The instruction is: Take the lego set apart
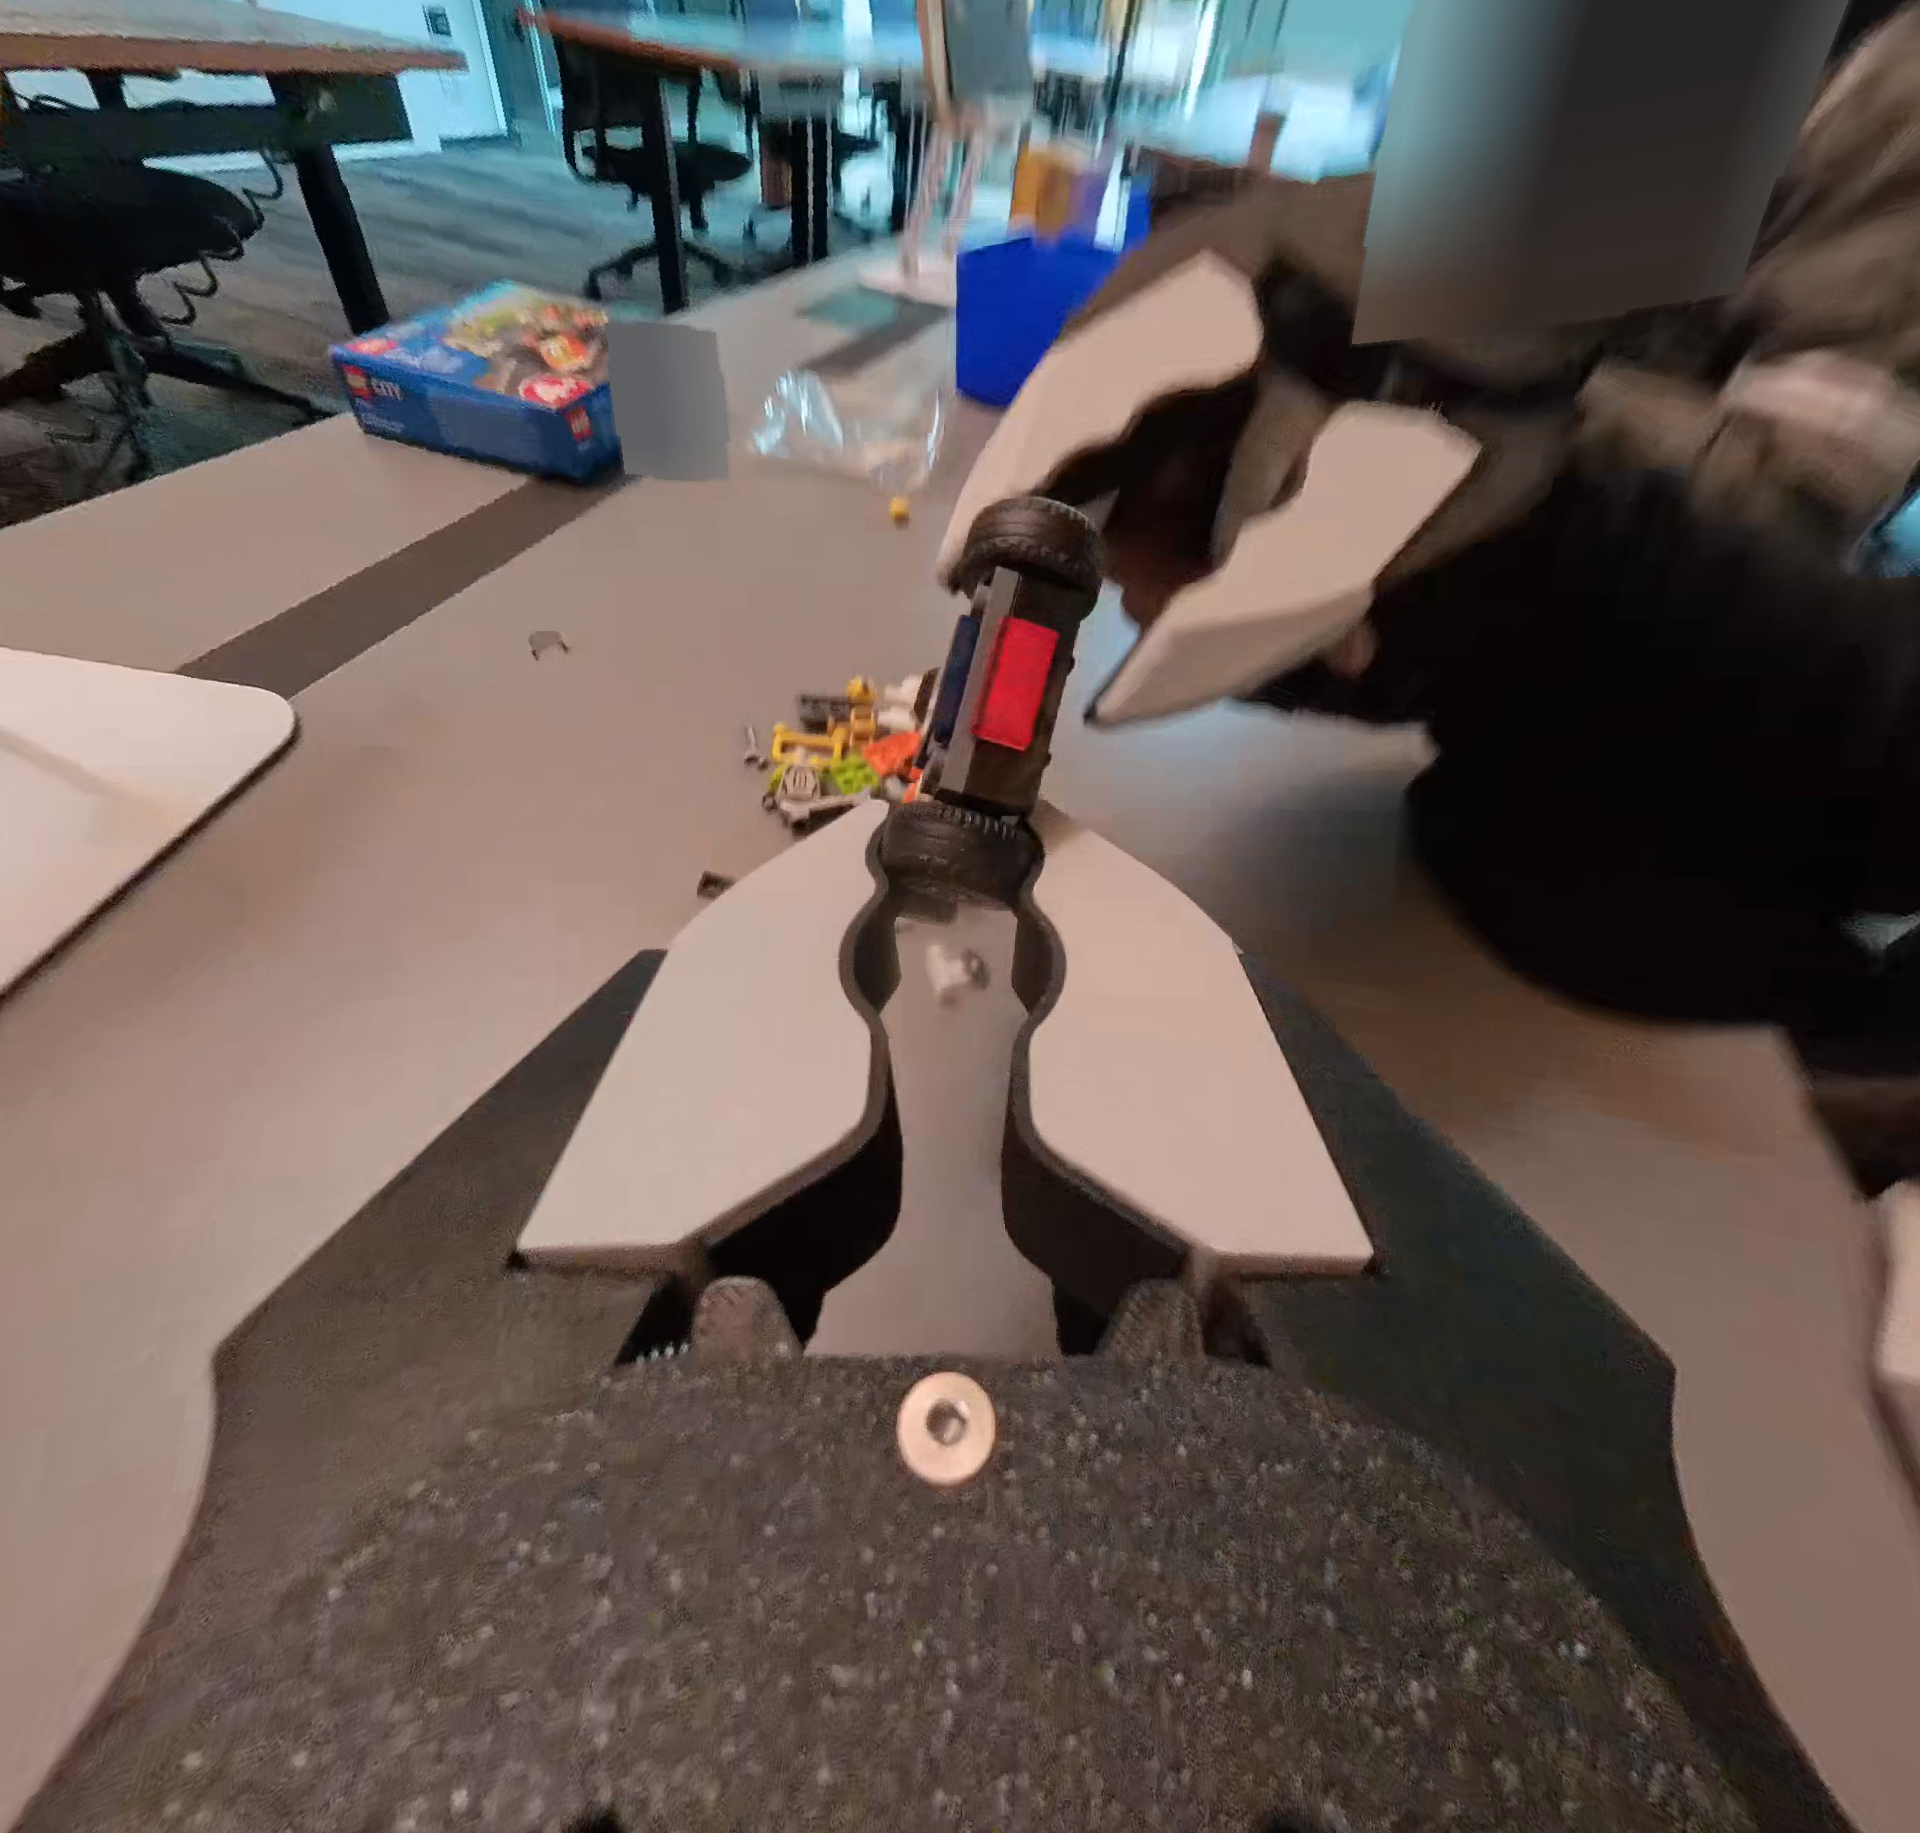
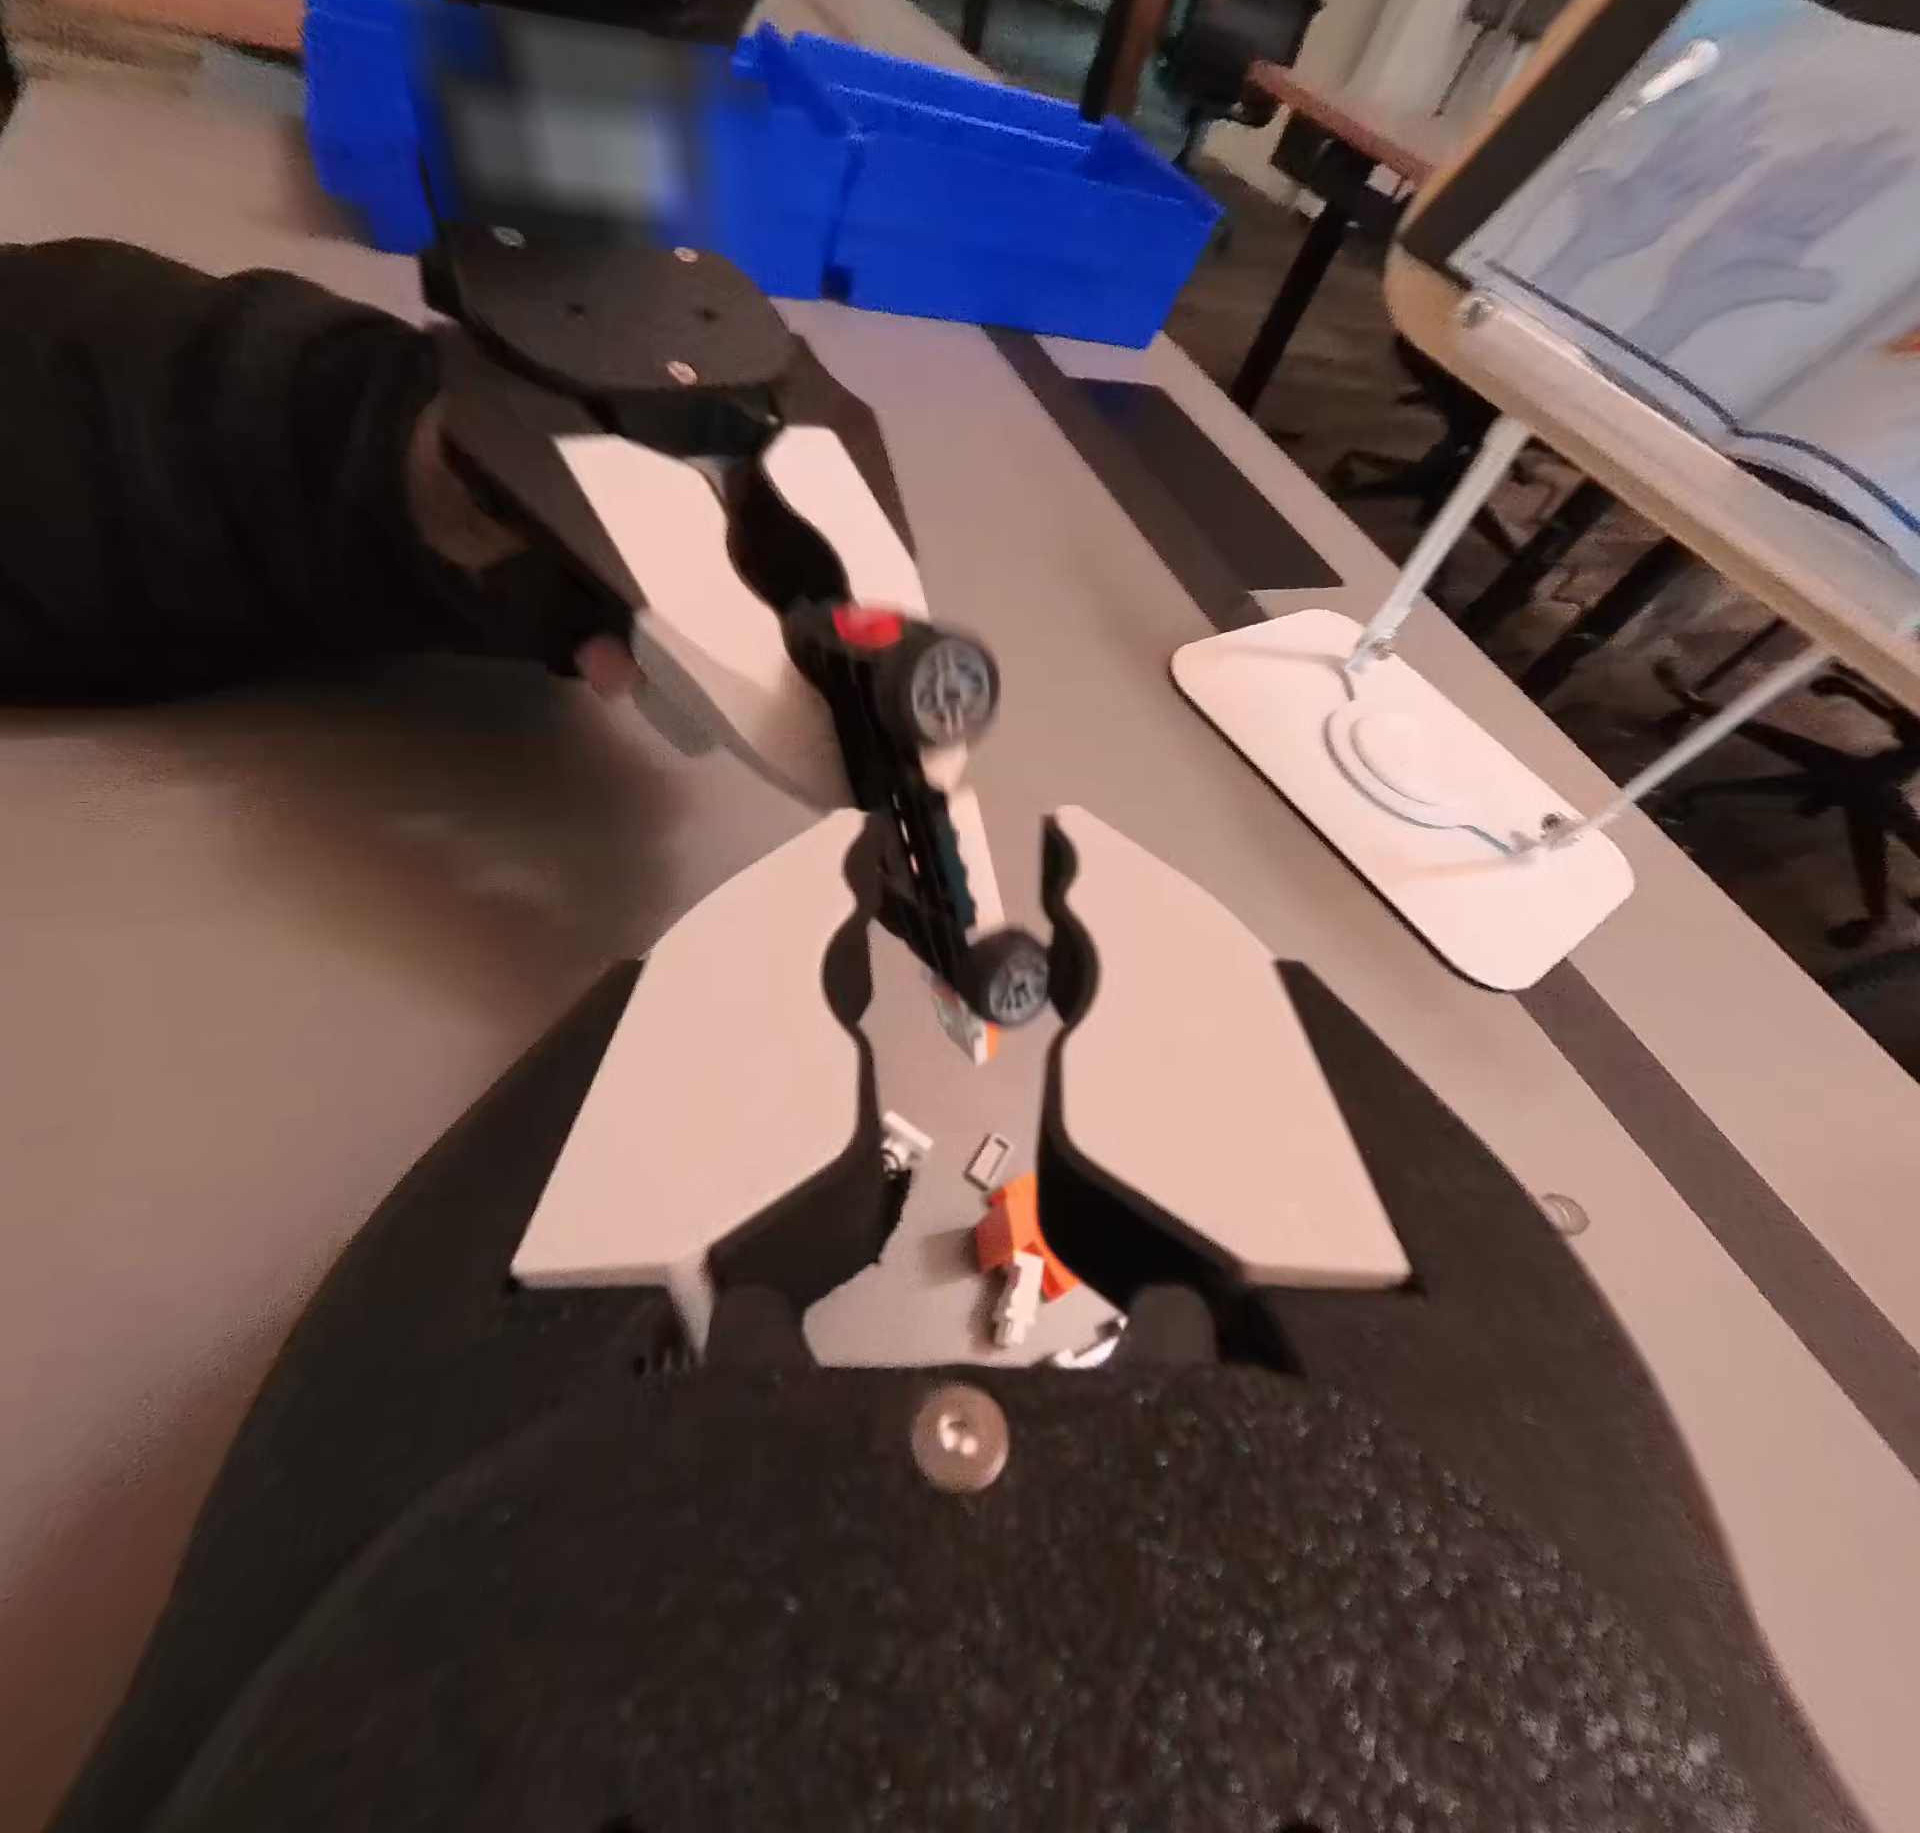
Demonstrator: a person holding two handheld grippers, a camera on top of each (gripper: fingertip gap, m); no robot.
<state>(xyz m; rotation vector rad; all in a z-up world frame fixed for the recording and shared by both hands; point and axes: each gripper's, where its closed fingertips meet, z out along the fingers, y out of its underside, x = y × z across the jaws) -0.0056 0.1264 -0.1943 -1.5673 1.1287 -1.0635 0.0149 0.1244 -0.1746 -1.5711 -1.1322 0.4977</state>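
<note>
A small Lego car chassis (image 1: pixel 1013 682), black with a red plate and black wheels, is held up above the grey table (image 1: pixel 416 952). My left gripper (image 1: pixel 956 848) is shut on the wheel at its near end. The right gripper (image 1: pixel 1029 640) comes in from the upper right, its fingers apart around the far end. In the right wrist view the chassis (image 2: pixel 914 848) runs slantwise between my right gripper's (image 2: pixel 961 827) spread fingers, one wheel (image 2: pixel 1013 983) against the right finger. The left gripper (image 2: pixel 857 692) holds the other end, by the red plate.
A pile of loose Lego pieces (image 1: pixel 842 755) lies behind the chassis, with more (image 2: pixel 1013 1233) under the right gripper. A Lego box (image 1: pixel 478 381), a plastic bag (image 1: pixel 852 422) and a blue bin (image 2: pixel 935 194) stand farther back. A white stand base (image 2: pixel 1403 796) sits at the right. The grippers are tip to tip, or close to it. The white stand base (image 2: pixel 1403 796) is about 30 cm from both grippers' fingertips.
</note>
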